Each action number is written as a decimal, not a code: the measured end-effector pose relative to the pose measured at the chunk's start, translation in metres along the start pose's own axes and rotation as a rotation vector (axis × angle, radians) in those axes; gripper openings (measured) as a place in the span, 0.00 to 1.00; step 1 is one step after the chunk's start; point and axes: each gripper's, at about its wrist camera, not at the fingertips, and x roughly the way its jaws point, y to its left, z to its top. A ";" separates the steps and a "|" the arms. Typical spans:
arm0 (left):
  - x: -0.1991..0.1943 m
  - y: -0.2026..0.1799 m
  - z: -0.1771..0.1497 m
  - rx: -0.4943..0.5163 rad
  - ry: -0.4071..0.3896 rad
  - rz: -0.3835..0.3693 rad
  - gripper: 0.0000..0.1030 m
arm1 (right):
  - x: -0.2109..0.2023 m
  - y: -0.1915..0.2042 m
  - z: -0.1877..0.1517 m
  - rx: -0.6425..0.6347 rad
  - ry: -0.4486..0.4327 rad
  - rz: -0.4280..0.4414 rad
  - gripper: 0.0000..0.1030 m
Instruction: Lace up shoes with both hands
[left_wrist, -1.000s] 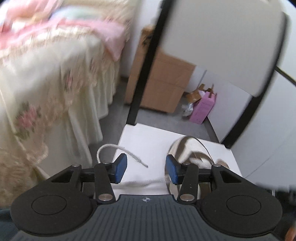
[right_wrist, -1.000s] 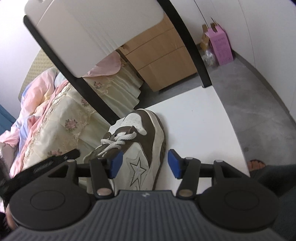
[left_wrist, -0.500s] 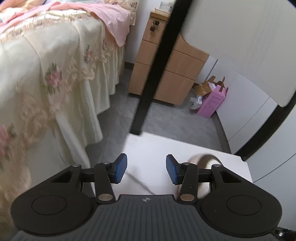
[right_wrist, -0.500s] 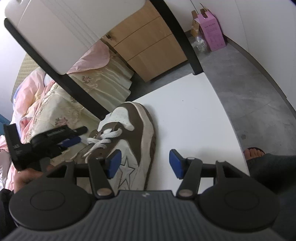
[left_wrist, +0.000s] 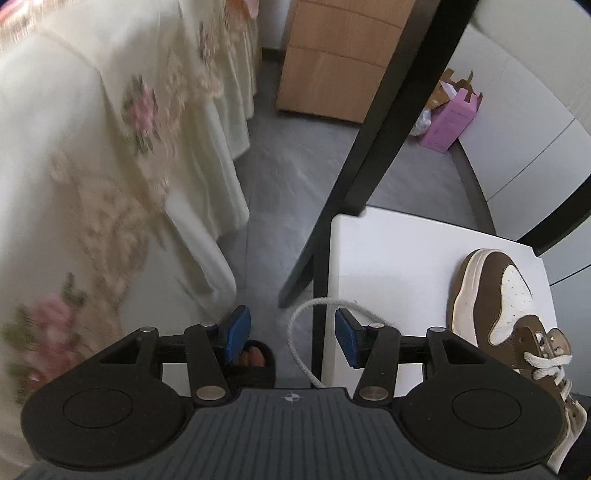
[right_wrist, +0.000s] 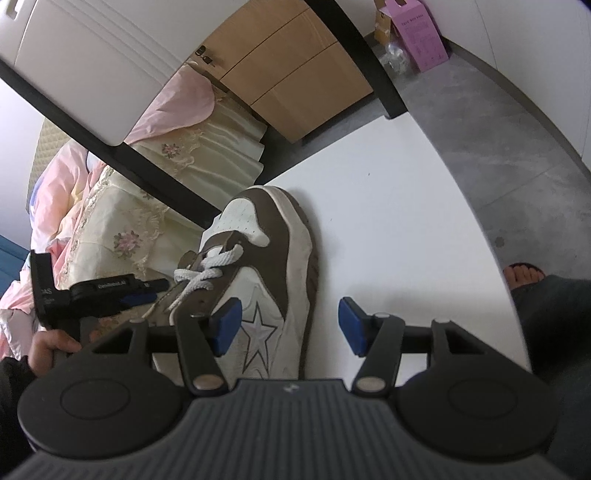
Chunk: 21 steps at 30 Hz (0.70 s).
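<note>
Brown and white leather make up the low sneaker (right_wrist: 266, 266), which is laid on the white worktop (right_wrist: 388, 221) with its toe pointed away from the cameras and a white star stitched on its side. White flat laces (right_wrist: 207, 273) are crossed over its tongue. In the left wrist view the same sneaker (left_wrist: 509, 314) is seen at the right edge, and a loose white lace end (left_wrist: 306, 332) is looped out over the worktop's near left edge.

The left gripper (left_wrist: 291, 338) is held open, nothing between its blue pads; the looped lace end is seen between its fingers but whether it is touched cannot be told. The right gripper (right_wrist: 290, 325) is likewise spread wide and empty, its left pad seen in front of the sneaker's starred side. In the right wrist view the left gripper (right_wrist: 144, 291) is seen just beside the laces, gripped by a hand (right_wrist: 48, 347).

A cream floral bedspread (left_wrist: 110, 147) hangs at left over the grey floor (left_wrist: 288, 177).
</note>
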 end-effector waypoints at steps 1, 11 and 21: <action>0.004 0.002 0.000 -0.020 0.014 -0.004 0.53 | 0.000 0.000 0.000 0.003 0.003 0.001 0.58; 0.027 0.017 0.001 -0.146 0.083 -0.037 0.46 | 0.001 0.001 -0.001 -0.004 0.011 -0.012 0.58; 0.001 0.013 -0.003 -0.180 -0.023 -0.065 0.03 | -0.002 0.001 -0.004 0.014 -0.019 -0.009 0.58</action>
